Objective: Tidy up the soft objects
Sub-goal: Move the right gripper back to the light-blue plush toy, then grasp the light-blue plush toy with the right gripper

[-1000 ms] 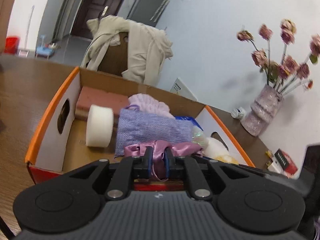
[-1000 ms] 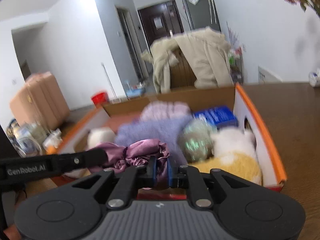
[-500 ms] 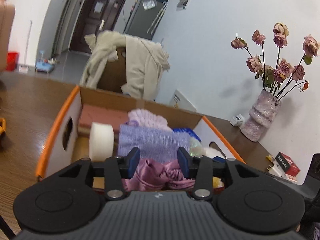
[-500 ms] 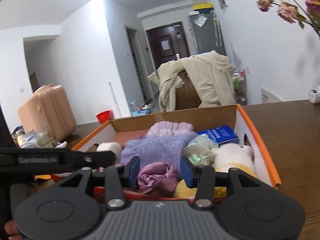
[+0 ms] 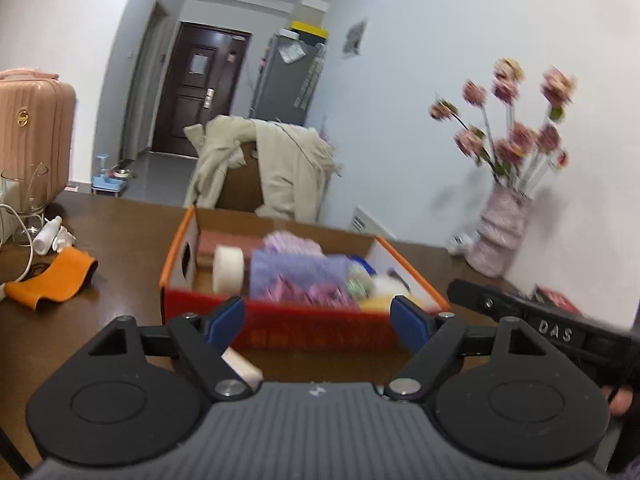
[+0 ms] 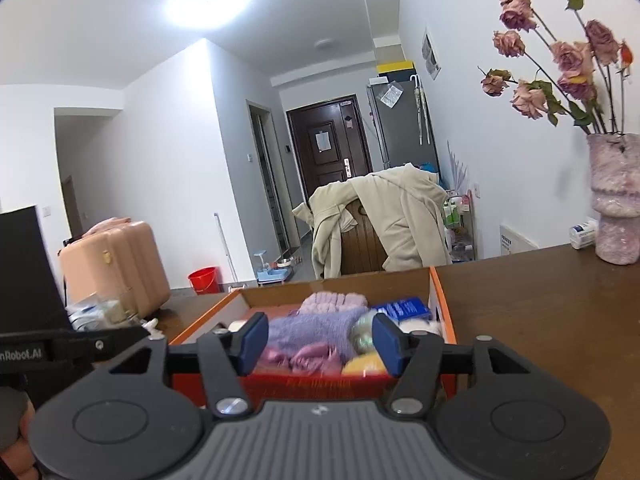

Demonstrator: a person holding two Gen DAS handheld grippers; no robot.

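Observation:
An orange-rimmed cardboard box [image 5: 178, 248] [image 6: 440, 300] on the brown table holds soft things. Inside lie a crumpled pink satin cloth [image 5: 308, 292] [image 6: 304, 354], a purple towel [image 5: 296, 268] [image 6: 316, 326], a white roll [image 5: 228, 270], a yellow plush [image 6: 364, 364] and a blue pack [image 6: 404, 308]. My left gripper [image 5: 318, 318] hovers short of the box's red front wall, its jaws opening with nothing between them. My right gripper [image 6: 320, 338] is also back from the box, jaws opening and empty. Each gripper shows at the edge of the other's view.
An orange cloth [image 5: 52, 280], a small white bottle [image 5: 46, 236] and a cable lie on the table at the left. A white block [image 5: 240, 364] sits near my left finger. A pink vase of flowers [image 5: 500, 236] [image 6: 614, 208] stands at the right by the wall. A coat-draped chair [image 6: 380, 224] is behind the box.
Both grippers were shut on the pink satin cloth, then opened and let it go into the box. Both have since pulled back and risen away from the box.

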